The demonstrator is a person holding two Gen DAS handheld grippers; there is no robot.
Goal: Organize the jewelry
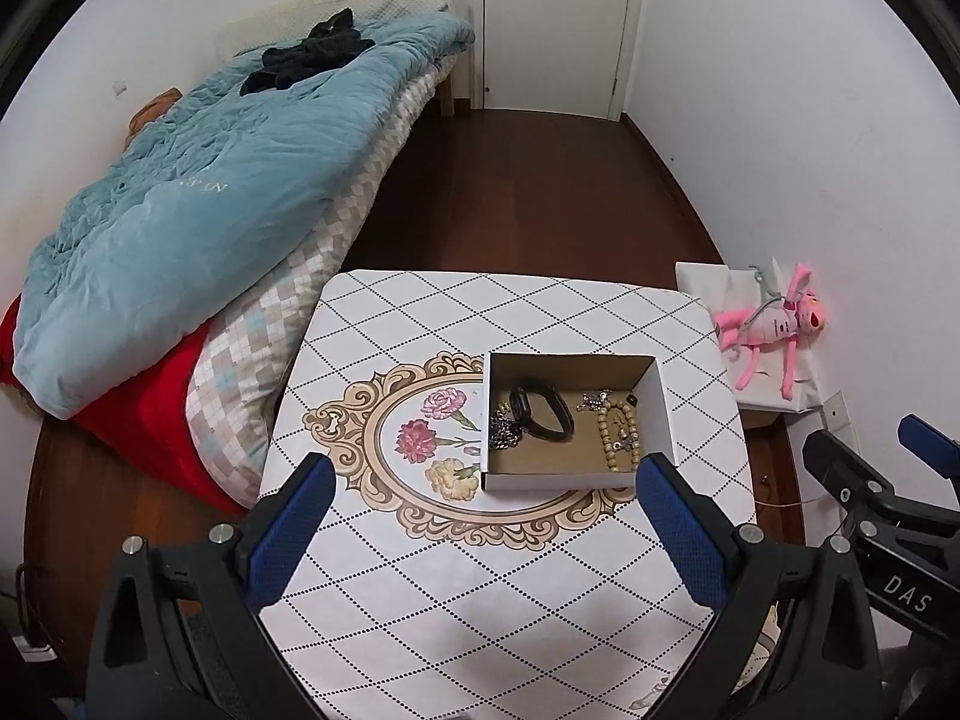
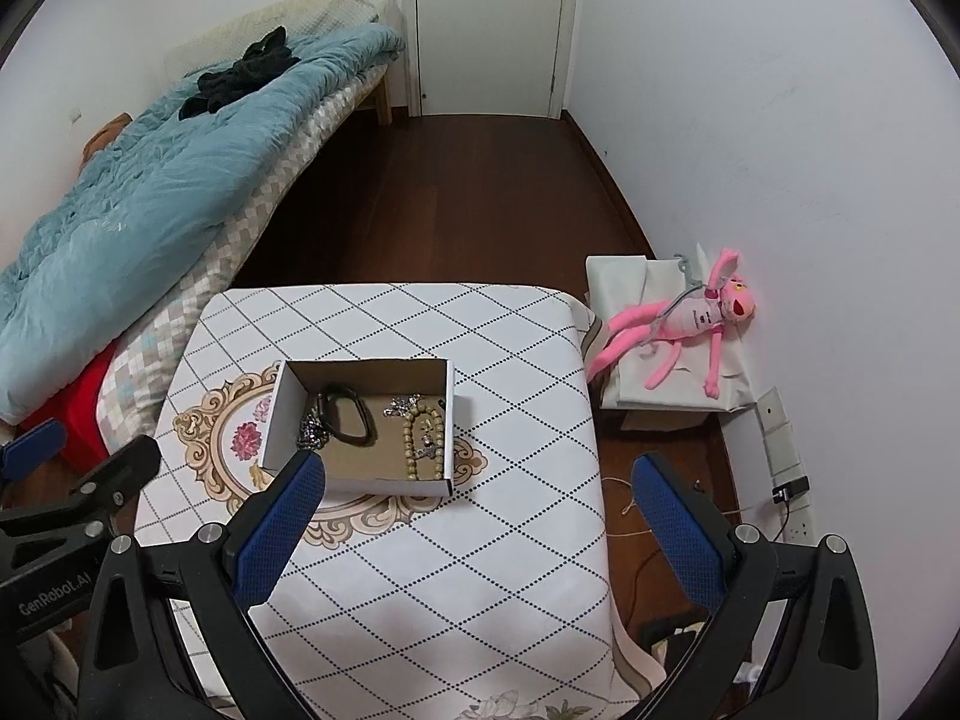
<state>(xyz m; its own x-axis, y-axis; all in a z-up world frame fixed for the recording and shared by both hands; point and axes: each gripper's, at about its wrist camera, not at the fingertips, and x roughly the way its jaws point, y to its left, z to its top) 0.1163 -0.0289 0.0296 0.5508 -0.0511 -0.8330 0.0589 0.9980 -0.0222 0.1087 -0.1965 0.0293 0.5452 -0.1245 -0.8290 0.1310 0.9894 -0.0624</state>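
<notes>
Both tongs, left tongs (image 1: 486, 474) and right tongs (image 2: 477, 480), are hovering wide apart, empty. The jewelry is lying in the cardboard box (image 1: 573, 477) mid-bench (image 1: 480, 600): bead bracelet (image 1: 618, 426), limp and slippery, probably best pinched across its strand.

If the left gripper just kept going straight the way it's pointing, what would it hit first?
Probably the box: it sits just ahead between the open left gripper fingers. Depth is unclear, so the tablecloth in front could come first.

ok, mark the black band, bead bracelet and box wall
black band (image 1: 543, 414), left wrist view, on its strap.
bead bracelet (image 1: 618, 432), left wrist view, on its beads.
box (image 2: 384, 486), right wrist view, near wall.
</notes>
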